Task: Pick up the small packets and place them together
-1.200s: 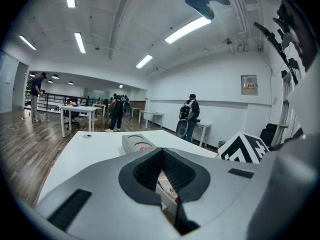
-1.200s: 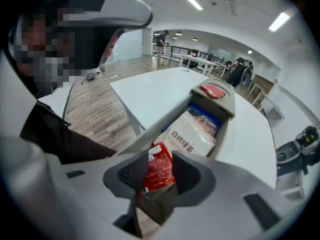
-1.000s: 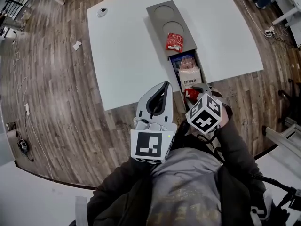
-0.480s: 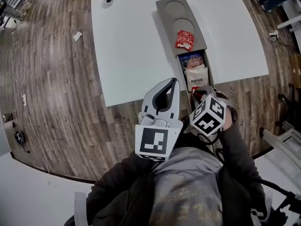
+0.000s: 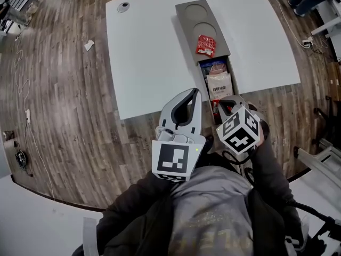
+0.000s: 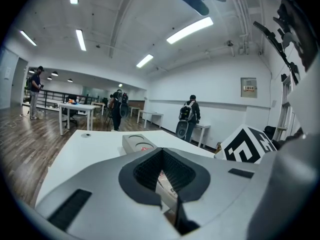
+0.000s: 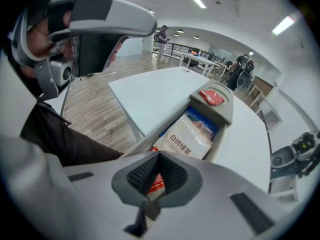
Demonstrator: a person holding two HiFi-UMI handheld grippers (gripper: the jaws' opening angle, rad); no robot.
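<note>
We see the white tabletop (image 5: 144, 52) carrying a long grey tray (image 5: 187, 12). Our left tongs (image 5: 193, 95) sit nearly level at the tabletop's near edge, jaws together on nothing. Our right tongs (image 5: 226, 104) tip steeply down at the tray's near end. Their jaws have just been closing and now clamp a small red packet (image 7: 156, 183), just beside the white packet (image 5: 219, 85).
</note>
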